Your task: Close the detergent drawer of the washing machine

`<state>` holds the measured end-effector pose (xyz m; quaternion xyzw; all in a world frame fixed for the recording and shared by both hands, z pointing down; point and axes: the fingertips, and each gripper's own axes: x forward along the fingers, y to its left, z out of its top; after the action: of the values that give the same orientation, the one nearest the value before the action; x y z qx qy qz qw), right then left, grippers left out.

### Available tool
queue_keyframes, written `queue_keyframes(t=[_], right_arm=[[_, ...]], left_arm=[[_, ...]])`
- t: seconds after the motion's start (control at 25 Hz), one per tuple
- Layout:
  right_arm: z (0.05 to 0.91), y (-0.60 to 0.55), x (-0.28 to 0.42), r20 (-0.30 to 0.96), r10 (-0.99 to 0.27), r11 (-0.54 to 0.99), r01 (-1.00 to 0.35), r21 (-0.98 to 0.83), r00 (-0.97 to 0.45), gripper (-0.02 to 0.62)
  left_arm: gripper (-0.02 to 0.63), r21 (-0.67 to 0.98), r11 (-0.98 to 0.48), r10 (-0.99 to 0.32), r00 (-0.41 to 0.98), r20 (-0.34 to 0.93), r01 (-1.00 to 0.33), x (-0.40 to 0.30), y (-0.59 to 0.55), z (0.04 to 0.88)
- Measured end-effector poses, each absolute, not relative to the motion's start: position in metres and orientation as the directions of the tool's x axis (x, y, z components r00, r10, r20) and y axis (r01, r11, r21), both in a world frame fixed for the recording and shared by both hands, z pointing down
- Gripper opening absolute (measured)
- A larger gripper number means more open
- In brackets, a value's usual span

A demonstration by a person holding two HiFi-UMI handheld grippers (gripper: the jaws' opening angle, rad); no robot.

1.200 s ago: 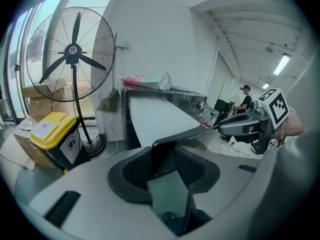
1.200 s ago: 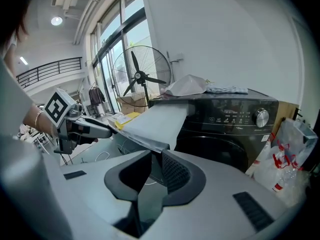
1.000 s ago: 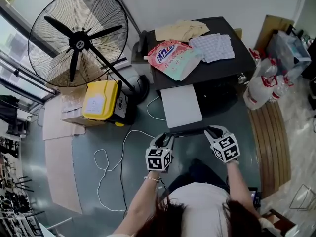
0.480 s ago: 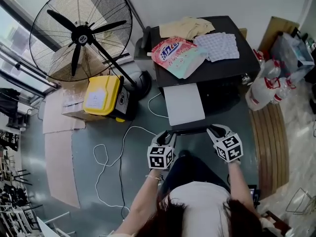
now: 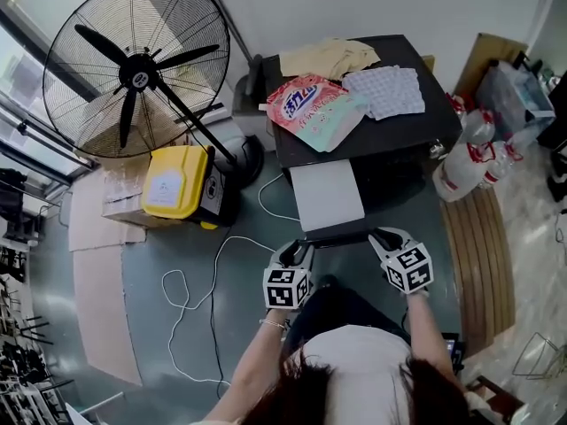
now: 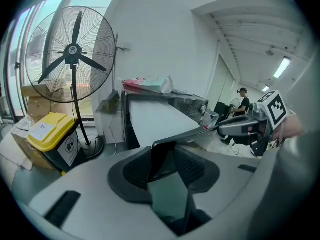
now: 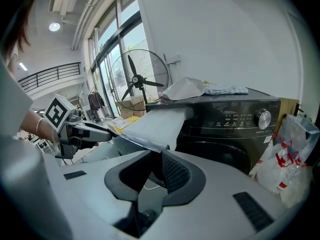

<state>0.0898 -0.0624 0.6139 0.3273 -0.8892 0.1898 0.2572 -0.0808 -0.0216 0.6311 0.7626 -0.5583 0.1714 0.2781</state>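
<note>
The black washing machine [image 5: 403, 135] has its detergent drawer [image 5: 326, 193] pulled far out, pale on top with a dark front panel [image 5: 338, 235]. My left gripper [image 5: 299, 250] is at the panel's left end. In the left gripper view the dark panel [image 6: 161, 156] fills the gap between the jaws of my left gripper [image 6: 163, 165], shut on it. My right gripper [image 5: 381, 236] is at the panel's right end. The right gripper view shows the drawer [image 7: 155, 123] running into the narrow gap of my right gripper [image 7: 154, 170], shut on the panel's corner.
On the machine top lie a pink detergent bag [image 5: 314, 109], a checked cloth [image 5: 385, 91] and a beige cloth [image 5: 328, 58]. A large floor fan [image 5: 133, 69] and a yellow box [image 5: 173, 182] stand left. A white cable [image 5: 190, 290] crosses the floor. Plastic bags [image 5: 469, 158] sit right.
Only the head view sways a little. Both grippers stay on the drawer's front panel and the drawer stays out.
</note>
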Motion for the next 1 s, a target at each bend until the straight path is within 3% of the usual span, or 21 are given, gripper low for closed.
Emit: queue_keyframes(t=[1.0], right_arm=[[0.611,-0.103,0.076,0.568,-0.536,0.663,-0.728,-0.175,-0.624,0.089]], left_arm=[[0.149,0.235,-0.274,-0.741,0.361,0.567,-0.932,-0.095,-0.063,0.628]])
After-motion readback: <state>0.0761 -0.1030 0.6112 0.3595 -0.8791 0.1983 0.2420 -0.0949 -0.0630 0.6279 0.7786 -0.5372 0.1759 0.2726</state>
